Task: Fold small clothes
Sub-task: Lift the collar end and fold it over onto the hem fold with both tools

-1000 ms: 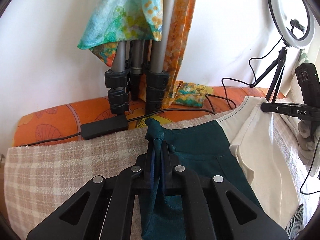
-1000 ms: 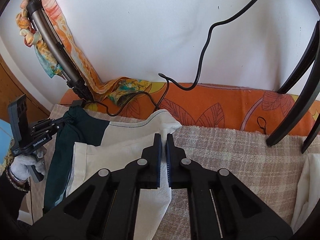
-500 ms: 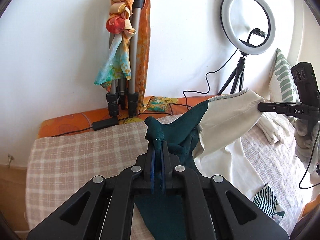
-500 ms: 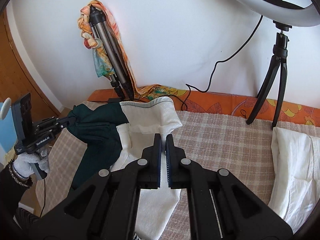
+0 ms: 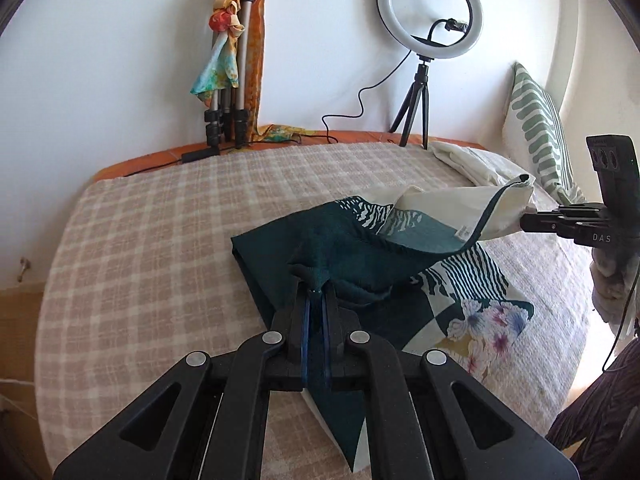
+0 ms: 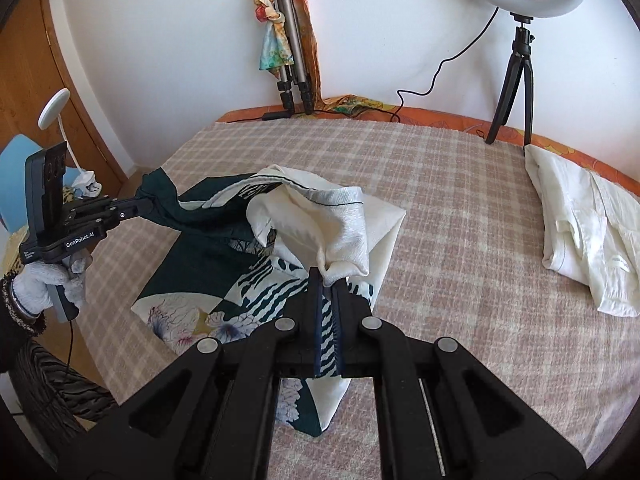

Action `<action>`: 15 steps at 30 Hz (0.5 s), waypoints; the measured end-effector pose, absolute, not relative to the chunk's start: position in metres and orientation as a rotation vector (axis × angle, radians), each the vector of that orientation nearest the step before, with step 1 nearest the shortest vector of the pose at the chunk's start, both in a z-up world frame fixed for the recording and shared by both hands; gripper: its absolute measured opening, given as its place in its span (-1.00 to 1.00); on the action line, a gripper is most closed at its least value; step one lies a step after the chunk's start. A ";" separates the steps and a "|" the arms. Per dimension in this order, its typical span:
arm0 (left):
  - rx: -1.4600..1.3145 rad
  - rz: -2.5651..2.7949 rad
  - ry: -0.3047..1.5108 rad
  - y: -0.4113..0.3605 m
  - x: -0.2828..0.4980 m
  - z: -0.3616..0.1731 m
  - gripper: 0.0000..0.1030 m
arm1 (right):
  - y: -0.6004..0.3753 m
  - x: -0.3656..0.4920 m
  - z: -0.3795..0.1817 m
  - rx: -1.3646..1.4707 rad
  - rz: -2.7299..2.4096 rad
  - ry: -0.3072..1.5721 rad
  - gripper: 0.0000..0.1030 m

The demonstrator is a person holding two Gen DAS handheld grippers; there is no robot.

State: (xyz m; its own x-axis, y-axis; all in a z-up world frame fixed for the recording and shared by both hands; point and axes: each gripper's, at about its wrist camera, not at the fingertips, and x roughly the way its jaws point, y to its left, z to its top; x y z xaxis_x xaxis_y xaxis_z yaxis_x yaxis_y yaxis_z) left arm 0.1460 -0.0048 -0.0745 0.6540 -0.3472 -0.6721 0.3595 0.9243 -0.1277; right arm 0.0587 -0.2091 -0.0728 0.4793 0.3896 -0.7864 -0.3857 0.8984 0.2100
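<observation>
A dark green and cream printed garment (image 5: 360,240) (image 6: 224,248) lies partly on the checked bed cover (image 5: 160,232) (image 6: 460,240). Its far edge is lifted and folded back toward me over the lower part with stripes and flowers. My left gripper (image 5: 316,284) is shut on the green corner; it also shows in the right wrist view (image 6: 146,200). My right gripper (image 6: 329,276) is shut on the cream corner; it also shows in the left wrist view (image 5: 524,222). Both corners hang above the bed.
A pile of white clothes (image 6: 580,220) (image 5: 472,160) lies at the right of the bed. A ring light on a tripod (image 5: 430,20) (image 6: 516,52) and a folded tripod with scarves (image 5: 230,68) (image 6: 288,40) stand at the wall. A striped pillow (image 5: 536,120) leans at the right.
Both grippers pulled back from the wall toward the near side, carrying the garment's far edge up and over its lower part. The printed underside now shows.
</observation>
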 end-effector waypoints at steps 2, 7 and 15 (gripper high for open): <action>0.034 -0.396 0.770 -0.006 0.131 -0.084 -0.94 | -0.213 0.045 -0.084 0.011 0.465 0.978 -0.89; 0.088 -0.394 0.802 -0.007 0.105 -0.101 -0.91 | -0.220 0.019 -0.098 -0.047 0.434 0.978 -0.89; 0.142 -0.391 0.839 0.006 0.069 -0.105 -0.79 | -0.232 -0.018 -0.104 -0.186 0.424 0.992 -0.89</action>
